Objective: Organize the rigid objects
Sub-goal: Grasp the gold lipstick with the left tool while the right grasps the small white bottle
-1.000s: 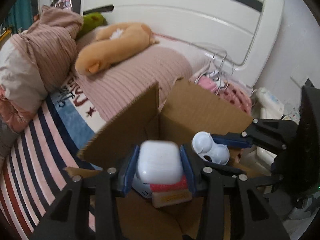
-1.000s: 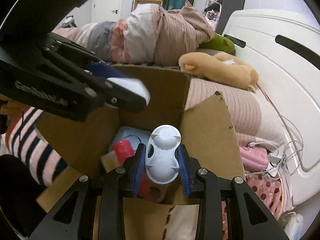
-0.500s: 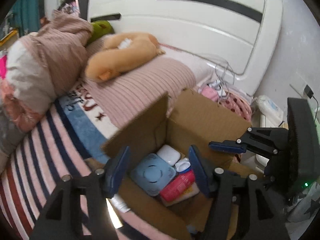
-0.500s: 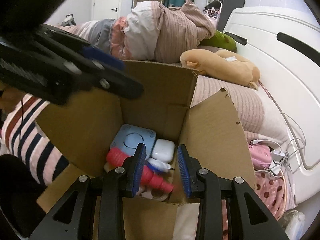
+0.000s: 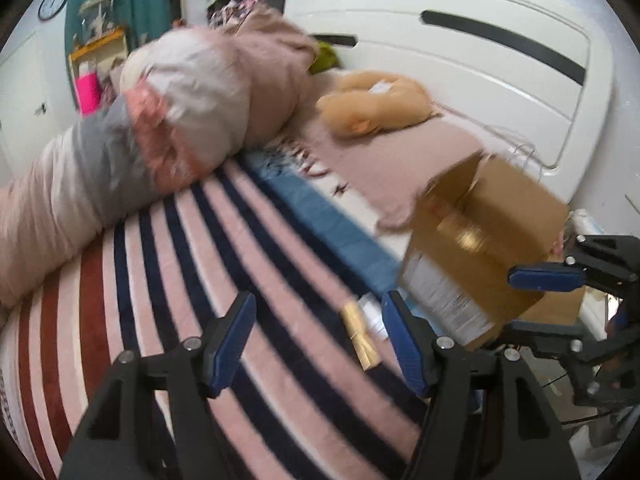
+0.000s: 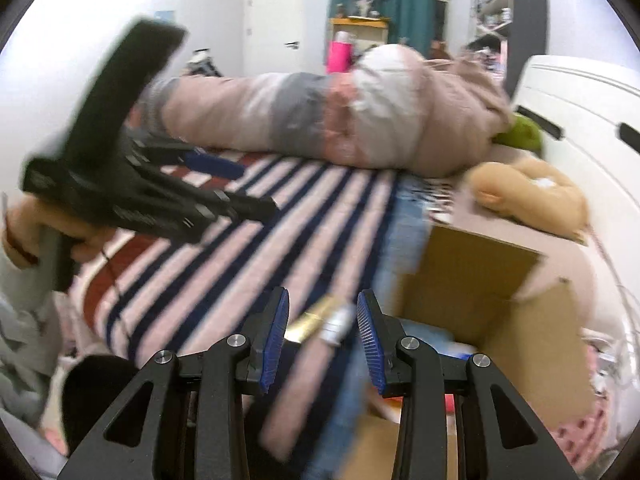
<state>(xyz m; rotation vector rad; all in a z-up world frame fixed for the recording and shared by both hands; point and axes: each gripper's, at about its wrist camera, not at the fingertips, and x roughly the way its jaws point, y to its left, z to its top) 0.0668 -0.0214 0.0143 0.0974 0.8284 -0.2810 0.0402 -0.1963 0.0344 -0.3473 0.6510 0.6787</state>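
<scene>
My left gripper [image 5: 318, 336] is open and empty above the striped bedspread [image 5: 160, 280]. A gold tube [image 5: 359, 341] and a small white item [image 5: 370, 312] lie on the bed just ahead between its fingers. The cardboard box [image 5: 488, 240] stands to the right. My right gripper [image 6: 322, 334] is open and empty, with the gold tube [image 6: 310, 319] and a small white object [image 6: 336, 326] ahead of it. The box [image 6: 480, 292] is to its right. The views are motion-blurred.
A rolled pink and grey duvet [image 5: 160, 140] lies across the far side of the bed. An orange plush toy [image 5: 380, 104] rests by the white headboard [image 5: 480, 60]. The left gripper shows in the right wrist view [image 6: 160, 192], the right one in the left wrist view [image 5: 560, 276].
Both grippers let go of their white objects into the box, opened, and swung left away from the box toward the striped bedspread.
</scene>
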